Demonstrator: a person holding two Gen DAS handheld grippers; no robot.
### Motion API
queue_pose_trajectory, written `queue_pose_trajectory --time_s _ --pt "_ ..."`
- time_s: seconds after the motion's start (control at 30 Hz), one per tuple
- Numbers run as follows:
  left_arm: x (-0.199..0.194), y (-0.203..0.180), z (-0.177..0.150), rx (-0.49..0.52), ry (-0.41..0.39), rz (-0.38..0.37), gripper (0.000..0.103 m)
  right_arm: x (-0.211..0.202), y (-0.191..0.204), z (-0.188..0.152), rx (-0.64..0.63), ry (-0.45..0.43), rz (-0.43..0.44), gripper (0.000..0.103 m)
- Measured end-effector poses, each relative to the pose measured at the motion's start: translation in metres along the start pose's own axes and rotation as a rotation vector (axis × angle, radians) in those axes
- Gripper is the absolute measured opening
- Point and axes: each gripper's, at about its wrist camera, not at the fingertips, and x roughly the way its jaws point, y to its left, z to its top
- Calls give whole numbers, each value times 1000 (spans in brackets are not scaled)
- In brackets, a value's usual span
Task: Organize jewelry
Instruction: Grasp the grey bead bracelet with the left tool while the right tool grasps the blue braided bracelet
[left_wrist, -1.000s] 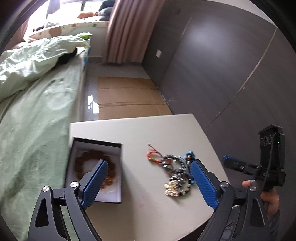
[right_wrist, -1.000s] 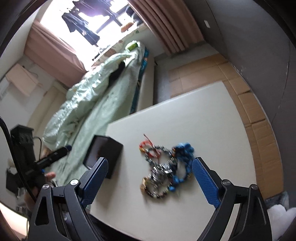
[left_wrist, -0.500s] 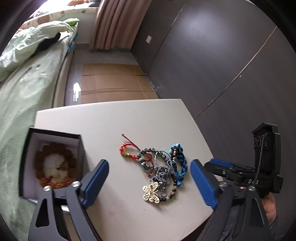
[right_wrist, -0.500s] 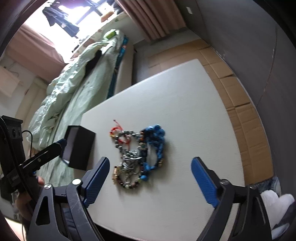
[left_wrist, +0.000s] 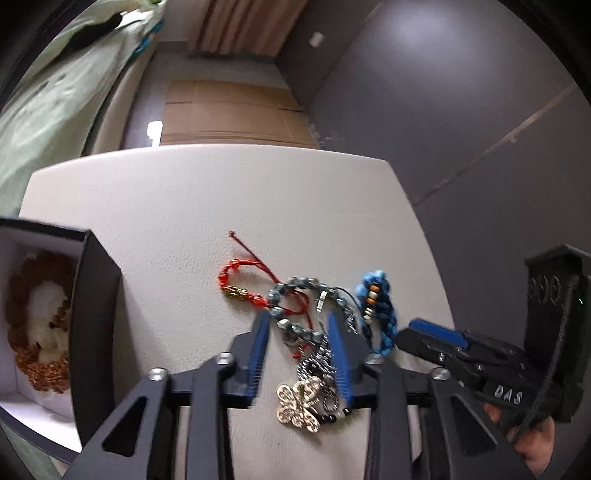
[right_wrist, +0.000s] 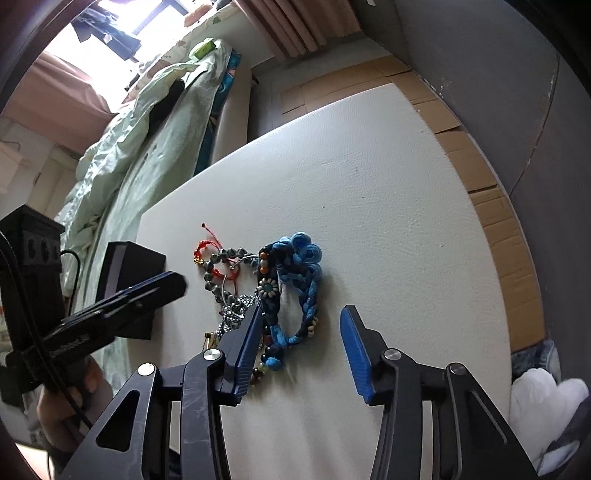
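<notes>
left hand-held gripper (left_wrist: 298, 338) half-closed around grey bead bracelet (left_wrist: 295, 295); right hand-held gripper (right_wrist: 304, 334) wide.

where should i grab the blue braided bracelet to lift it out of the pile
Probably the blue braid on its outer strand, the side away from the pile, coming straight down from above. That edge borders bare table, so a finger fits beside it; the inner edge lies against the dark beaded band. The right gripper already straddles its near end, jaws open.
</notes>
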Motion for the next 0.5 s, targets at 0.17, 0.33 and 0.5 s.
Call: queue_pose_trajectory --time_s 0.17,0.33,0.5 --pt "15 3 2 -38 17 -8 27 10 5 3 -13 23 -29 36" --pt "22 0 -4 -42 26 24 22 17 10 4 -46 28 -95 35" --pt "21 -2 -8 -30 16 55 13 18 14 6 -84 14 -162 22"
